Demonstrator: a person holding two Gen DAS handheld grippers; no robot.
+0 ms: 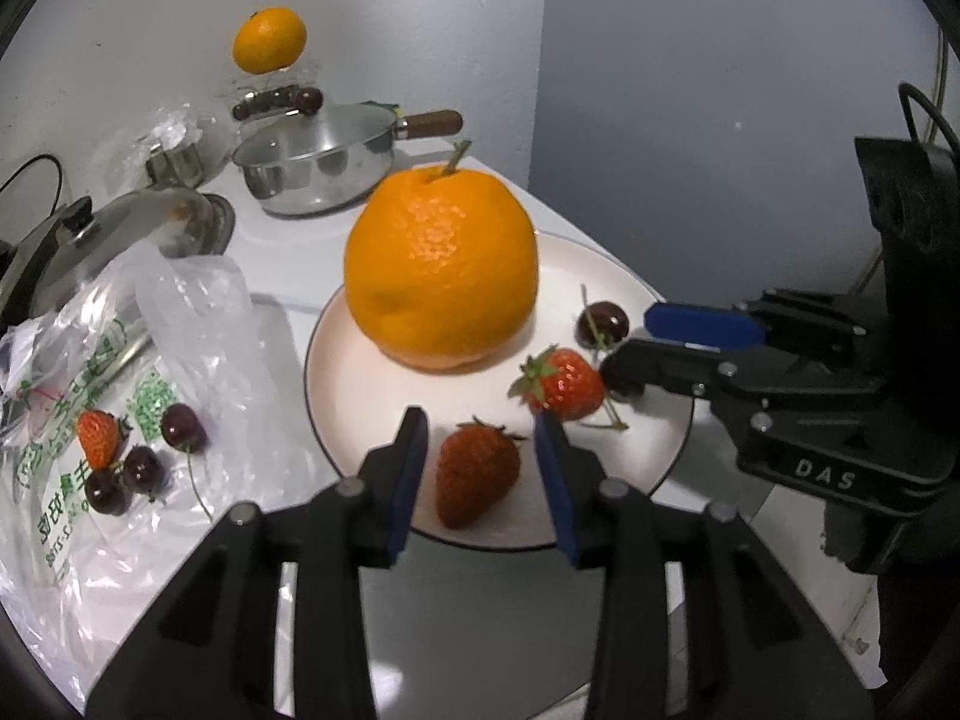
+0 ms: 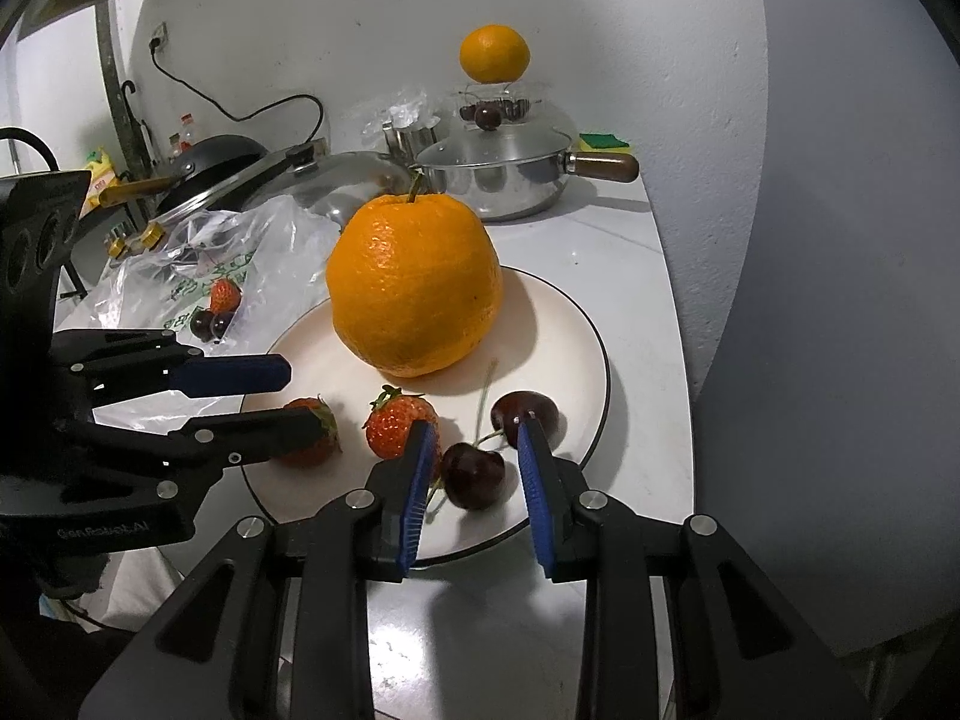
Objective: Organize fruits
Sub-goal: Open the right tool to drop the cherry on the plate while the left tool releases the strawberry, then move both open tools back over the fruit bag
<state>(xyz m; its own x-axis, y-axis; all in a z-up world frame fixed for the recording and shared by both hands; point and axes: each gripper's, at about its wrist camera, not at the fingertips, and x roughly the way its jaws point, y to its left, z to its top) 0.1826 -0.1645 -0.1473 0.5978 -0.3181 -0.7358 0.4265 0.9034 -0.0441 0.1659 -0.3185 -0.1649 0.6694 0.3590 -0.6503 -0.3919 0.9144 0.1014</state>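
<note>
A white plate [image 1: 360,384] holds a big orange [image 1: 441,276], two strawberries and two dark cherries. My left gripper [image 1: 479,417] is open astride the near strawberry [image 1: 477,474], which lies on the plate with a gap to each pad. A second strawberry [image 1: 564,384] lies to its right. In the right wrist view my right gripper [image 2: 477,420] is shut on a cherry [image 2: 474,474] resting on the plate [image 2: 564,336]. The other cherry [image 2: 549,411] sits just beyond the right fingertip. On the plastic bag [image 1: 198,312] to the left lie one more strawberry [image 1: 96,438] and three cherries [image 1: 183,426].
At the back stands a steel pot [image 1: 312,174] with a wooden handle, and behind it a clear box with a small tangerine [image 1: 270,39] on top. A pan lid [image 1: 120,228] lies at the left. The counter ends close to the plate's right side.
</note>
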